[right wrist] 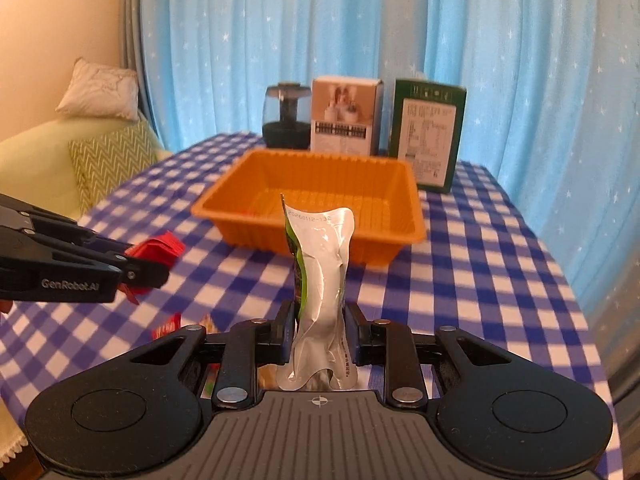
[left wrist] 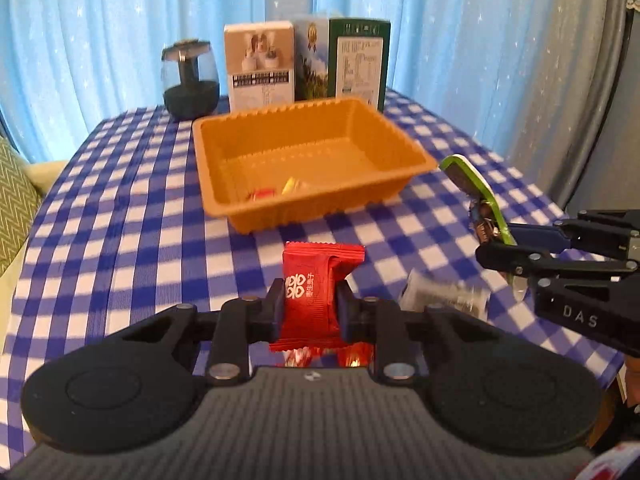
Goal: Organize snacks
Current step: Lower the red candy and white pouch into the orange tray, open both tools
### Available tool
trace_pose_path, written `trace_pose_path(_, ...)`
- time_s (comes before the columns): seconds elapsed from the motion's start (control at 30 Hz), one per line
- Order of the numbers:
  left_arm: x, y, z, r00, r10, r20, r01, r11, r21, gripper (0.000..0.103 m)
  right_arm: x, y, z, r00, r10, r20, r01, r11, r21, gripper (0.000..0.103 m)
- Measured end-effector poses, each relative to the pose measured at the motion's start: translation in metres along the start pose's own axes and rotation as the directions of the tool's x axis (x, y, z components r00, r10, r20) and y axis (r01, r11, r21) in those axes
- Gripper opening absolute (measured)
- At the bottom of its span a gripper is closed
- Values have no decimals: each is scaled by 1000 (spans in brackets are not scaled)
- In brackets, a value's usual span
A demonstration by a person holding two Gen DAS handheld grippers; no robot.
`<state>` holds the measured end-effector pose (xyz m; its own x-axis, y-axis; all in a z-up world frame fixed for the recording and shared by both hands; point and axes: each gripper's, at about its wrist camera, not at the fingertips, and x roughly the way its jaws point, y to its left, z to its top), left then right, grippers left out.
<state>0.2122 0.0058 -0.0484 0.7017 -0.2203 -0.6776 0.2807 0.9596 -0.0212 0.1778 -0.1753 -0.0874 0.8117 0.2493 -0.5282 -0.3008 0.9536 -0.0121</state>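
Observation:
My left gripper [left wrist: 308, 306] is shut on a red snack packet [left wrist: 316, 292], held above the checked tablecloth in front of the orange tray [left wrist: 224, 196]. It also shows at the left of the right wrist view [right wrist: 144, 268], with the red packet [right wrist: 158, 246]. My right gripper [right wrist: 318, 330] is shut on a silver and green snack pouch [right wrist: 322, 280], held upright before the orange tray [right wrist: 412, 216]. In the left wrist view the right gripper [left wrist: 498, 246] holds the pouch [left wrist: 476, 188] at the right. Two wrapped candies [left wrist: 276, 190] lie in the tray.
A silver packet [left wrist: 444, 294] and red candies [left wrist: 320, 358] lie on the blue checked tablecloth [left wrist: 120, 220]. Behind the tray stand a dark glass jar [left wrist: 190, 78], a white box [left wrist: 260, 66] and a green box [left wrist: 358, 62]. A sofa with cushions [right wrist: 104, 164] is at the left.

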Motion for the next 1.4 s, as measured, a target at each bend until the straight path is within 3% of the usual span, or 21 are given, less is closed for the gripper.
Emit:
trace_pose_path(0.43,7,6,62,996,17,92,-14,999,-32,23,15,-15,53,999,3,48,-6,998,67,27)
trace_pose_path(0.73,31,28,97,993,55,108,-46,995,-85,23,53,-30,92,999,21,48,-26,994,107,27)
trace_pose_path(1.4,82,49,118,994,69,85,-60,993,-102,23,130,-46,119,999,35,8,-36,985,169,27)
